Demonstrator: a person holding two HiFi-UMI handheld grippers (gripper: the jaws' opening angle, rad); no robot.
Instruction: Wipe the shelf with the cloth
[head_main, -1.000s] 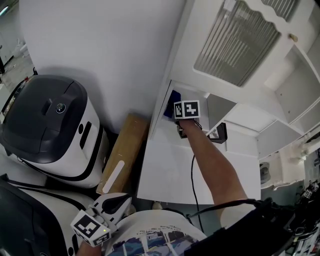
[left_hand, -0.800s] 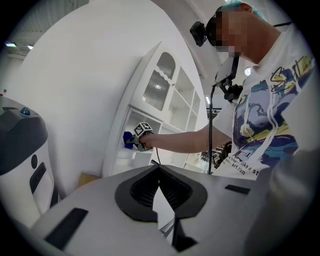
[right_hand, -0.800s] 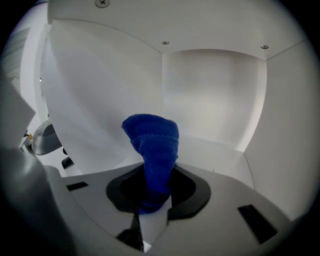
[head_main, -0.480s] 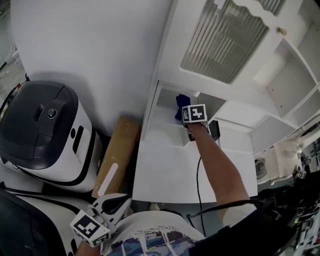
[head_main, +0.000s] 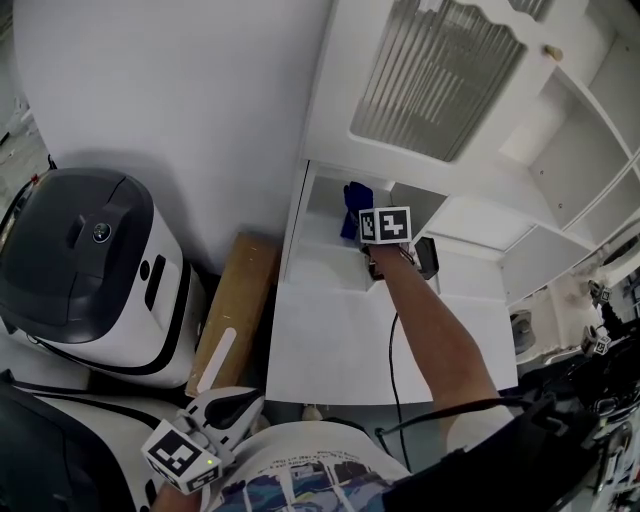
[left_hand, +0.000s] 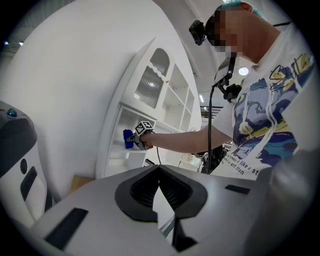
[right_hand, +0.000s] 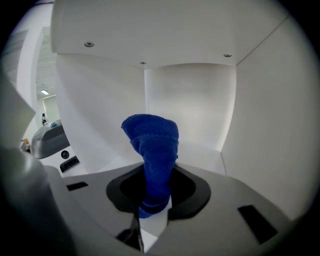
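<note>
A blue cloth (head_main: 355, 198) sticks out from my right gripper (head_main: 365, 222), which is shut on it inside the low open compartment of the white shelf unit (head_main: 318, 200). In the right gripper view the cloth (right_hand: 152, 147) stands bunched up out of the shut right gripper (right_hand: 154, 207), above the compartment's white floor (right_hand: 202, 155) and short of its back wall. My left gripper (head_main: 222, 415) hangs low by the person's body, far from the shelf. In its own view the left gripper (left_hand: 159, 172) is shut with nothing in it, and the cloth (left_hand: 128, 138) shows far off.
A large black-and-white machine (head_main: 90, 260) stands left of the shelf unit, with a cardboard box (head_main: 240, 305) between them. A ribbed-glass door (head_main: 440, 75) is above the compartment. A small black object (head_main: 428, 258) sits beside my right forearm on the white ledge (head_main: 330, 350).
The view has shifted so more of the compartment and the cloth shows. My right gripper with the cloth has moved slightly left over the last half second. The left gripper has not moved.
</note>
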